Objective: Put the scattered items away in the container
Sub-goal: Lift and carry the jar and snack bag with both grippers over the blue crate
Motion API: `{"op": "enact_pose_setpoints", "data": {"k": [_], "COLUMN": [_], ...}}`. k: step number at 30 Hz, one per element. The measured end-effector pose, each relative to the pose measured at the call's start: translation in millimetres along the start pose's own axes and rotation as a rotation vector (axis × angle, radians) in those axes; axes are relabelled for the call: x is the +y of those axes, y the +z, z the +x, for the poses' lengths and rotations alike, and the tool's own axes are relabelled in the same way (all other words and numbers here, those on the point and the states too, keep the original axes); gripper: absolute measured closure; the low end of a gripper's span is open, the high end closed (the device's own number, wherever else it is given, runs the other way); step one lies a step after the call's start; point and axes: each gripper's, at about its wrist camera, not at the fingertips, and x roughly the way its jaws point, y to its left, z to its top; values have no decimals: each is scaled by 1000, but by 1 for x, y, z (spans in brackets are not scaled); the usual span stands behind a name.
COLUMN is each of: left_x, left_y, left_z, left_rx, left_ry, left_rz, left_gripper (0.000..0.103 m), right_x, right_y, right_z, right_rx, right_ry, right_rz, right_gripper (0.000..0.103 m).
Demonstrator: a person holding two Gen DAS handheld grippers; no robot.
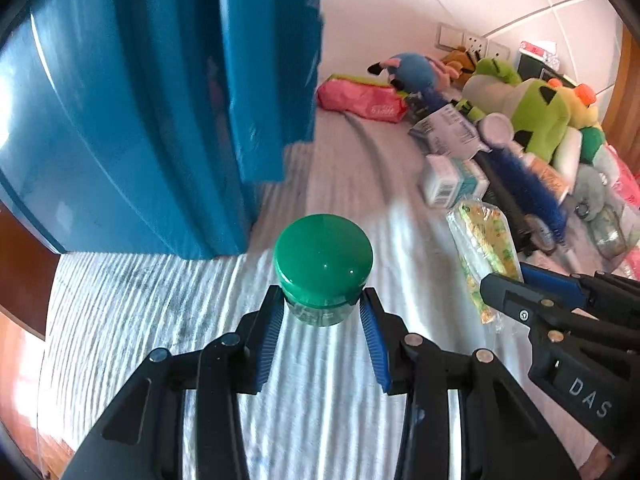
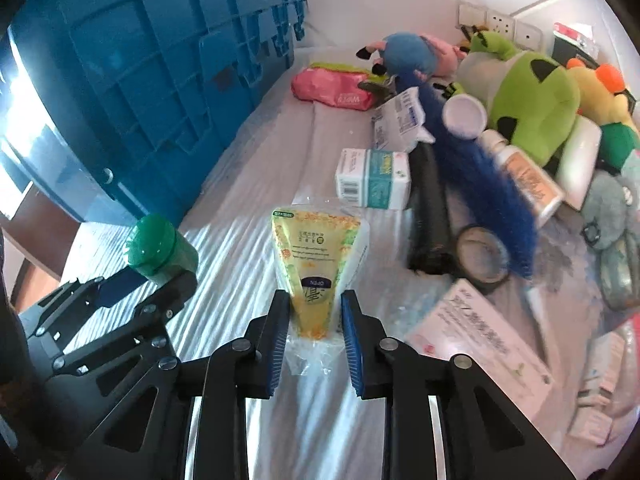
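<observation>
My left gripper [image 1: 322, 308] is shut on a small green-capped bottle [image 1: 323, 264], held above the white cloth beside the blue crate [image 1: 140, 100]. The bottle also shows in the right wrist view [image 2: 160, 250]. My right gripper [image 2: 314, 308] is shut on the lower end of a yellow wedge-shaped packet in clear wrap [image 2: 316, 256]. The packet also shows in the left wrist view [image 1: 482, 248]. The blue crate [image 2: 140, 80] stands to the left of both grippers.
A heap lies to the right: a white-green box [image 2: 372, 180], a pink wipes pack [image 2: 332, 88], a blue brush [image 2: 488, 176], a black tube [image 2: 430, 220], a tape roll [image 2: 482, 256], a flat pink-white box [image 2: 484, 340], and plush toys [image 2: 532, 100] by the tiled wall.
</observation>
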Motion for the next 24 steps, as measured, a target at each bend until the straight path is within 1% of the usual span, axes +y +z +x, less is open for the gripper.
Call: {"op": "enact_pose_setpoints", "data": {"k": [3,5,8,11,14,17,19,21,24], "left_x": [-12,-33,-52,-67,-74,-70,-61,-42,-8], "left_y": [2,20,32,46,68,95,115,137,163], "left_z": [-17,-17,-39,-70,-110,-151,-176,-200,-222], "left_rx": [-30,-52,-97,-148,-229,-328,-384,-448,-518], "left_ry": [-2,-2,-9,-25,-31,-31,-14,8,56], "left_rz": [11,18,26,30,35,27,20,3,-17], "left_gripper": [64,64,64,64,64,64,64,64,64], "right_x": [-9,-15,-23,-35,-40,-34,-26,-14,21], "right_y": [9,14,22,30,46,66,82,98,126], "right_z": [-23,-43,-75,-111,-146,-182,-202,-217,-233], "right_rx": [-40,-71,-115,-165,-232,-318,-368,-405,-466], "right_ry": [-4,-8,-21,-37,-47,-48,-38,-16,26], "right_rz": [-3,-12,-34,-56,-79,-102,-116,-137,-179], "right_gripper": [77,77,77,77,77,77,77,77,77]}}
